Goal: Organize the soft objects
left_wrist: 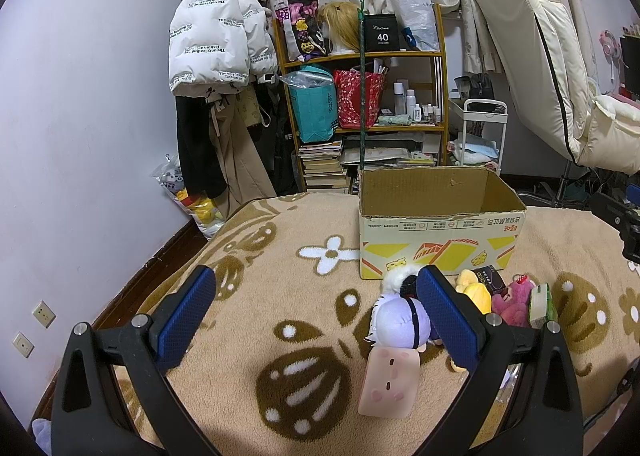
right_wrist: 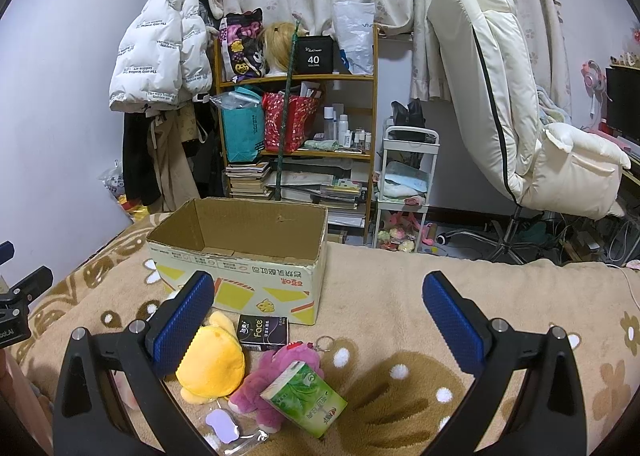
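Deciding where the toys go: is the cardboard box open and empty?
Open: the cardboard box has no flaps over its top. The right wrist view shows bare cardboard inside, but the near wall hides part of the floor.

Your left gripper's right finger (left_wrist: 448, 320) hides part of the purple-haired doll (left_wrist: 400, 320); the green tissue pack (right_wrist: 304, 402) overlaps the pink plush (right_wrist: 276, 376).

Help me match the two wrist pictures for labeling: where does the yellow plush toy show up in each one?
Left wrist: the yellow plush toy lies right of center, just past the right fingertip, below the cardboard box.
Right wrist: the yellow plush toy lies lower left, beside the left finger.
Shared landmark: the cardboard box, behind the toy in both views.
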